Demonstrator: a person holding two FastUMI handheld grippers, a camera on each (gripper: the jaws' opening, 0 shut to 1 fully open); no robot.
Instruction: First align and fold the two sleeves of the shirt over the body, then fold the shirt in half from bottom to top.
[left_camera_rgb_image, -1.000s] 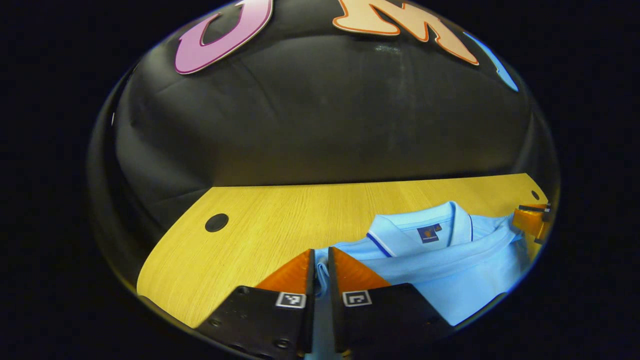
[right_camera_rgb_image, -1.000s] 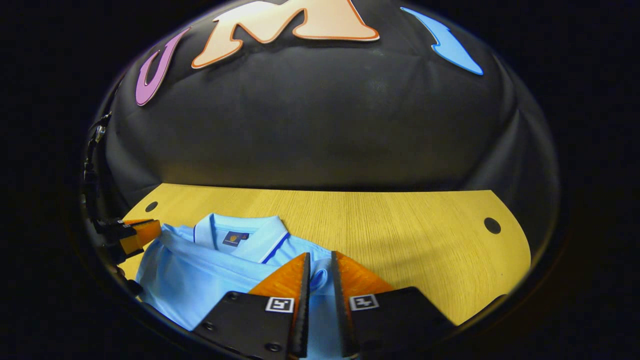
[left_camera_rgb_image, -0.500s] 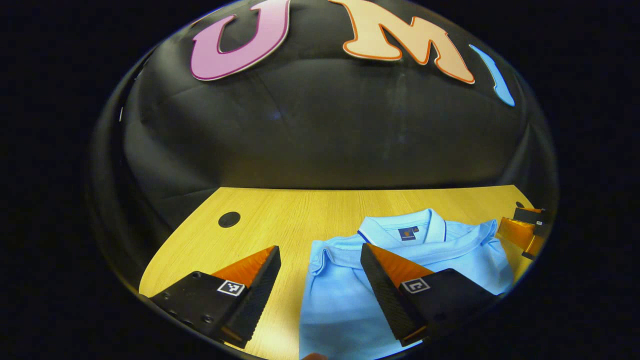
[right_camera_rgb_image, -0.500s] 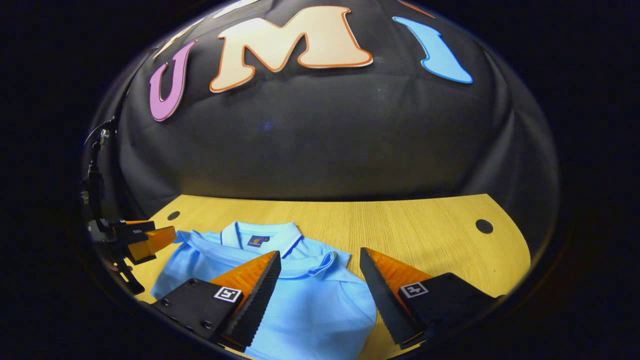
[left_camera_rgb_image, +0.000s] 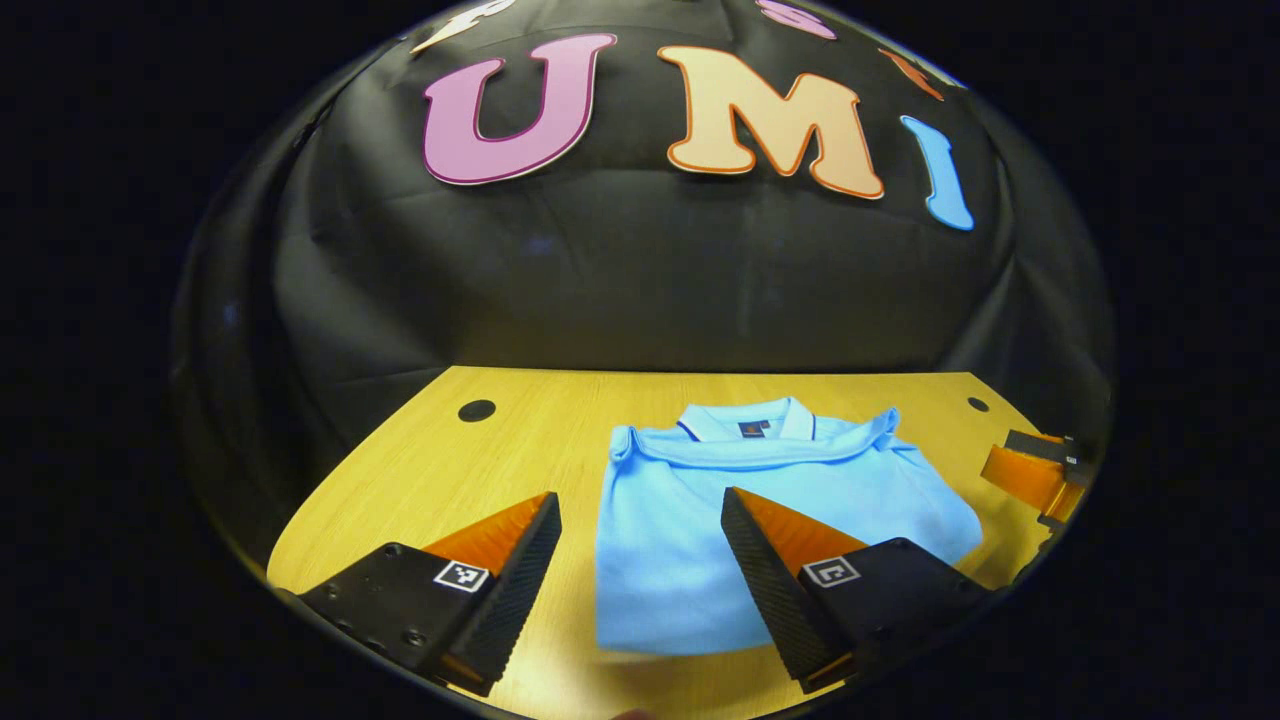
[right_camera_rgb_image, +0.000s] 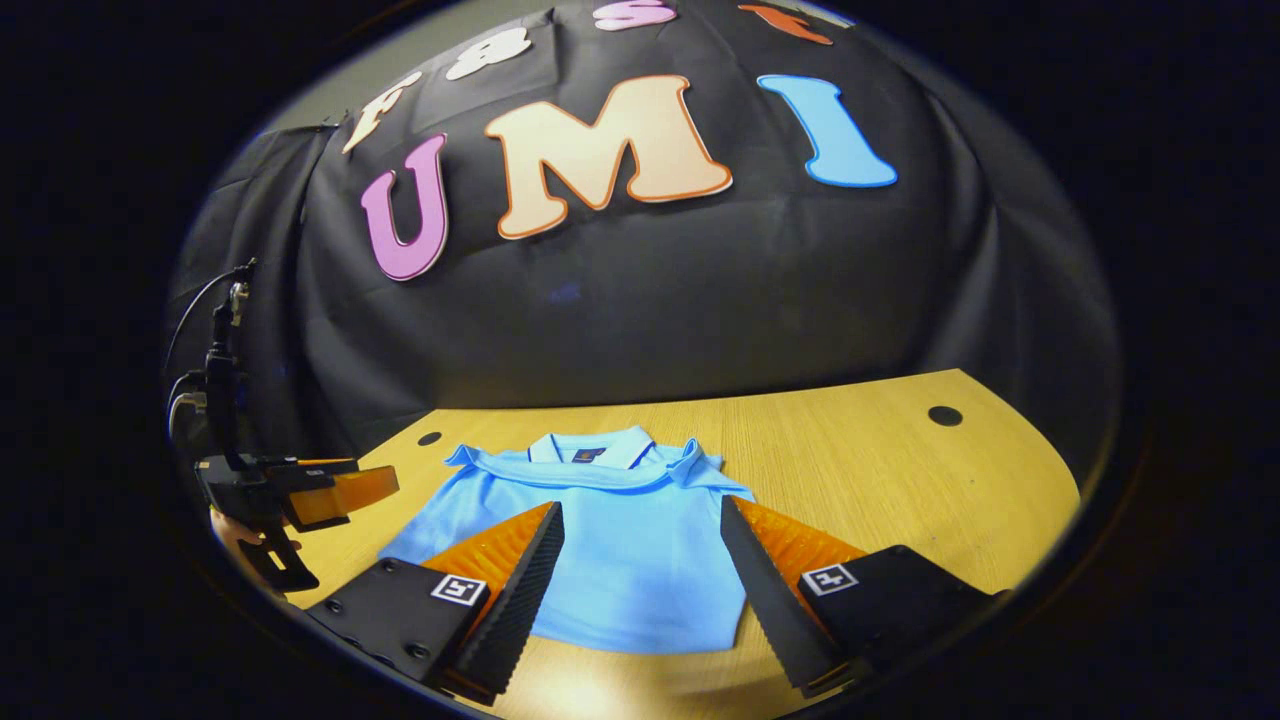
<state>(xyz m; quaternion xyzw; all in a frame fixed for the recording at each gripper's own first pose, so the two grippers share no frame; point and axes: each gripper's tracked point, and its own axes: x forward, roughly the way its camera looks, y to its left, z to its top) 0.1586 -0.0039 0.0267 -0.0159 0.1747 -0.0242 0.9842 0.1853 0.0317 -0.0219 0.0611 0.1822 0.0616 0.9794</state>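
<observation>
The light blue shirt is lying folded on the desk, collar toward the back edge, with bare wood open on both sides. Both the left gripper and the right gripper are now hanging above it with jaws spread wide, having let go of the cloth they were pinching a second ago.

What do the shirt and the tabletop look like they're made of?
Shirt: soft knit fabric, probably cotton or a blend; matte light blue, folds limply, ribbed collar with dark trim.
Tabletop: wood or wood-look laminate; straight fine grain, smooth yellow surface with a slight sheen. Which one can't be told.
</observation>
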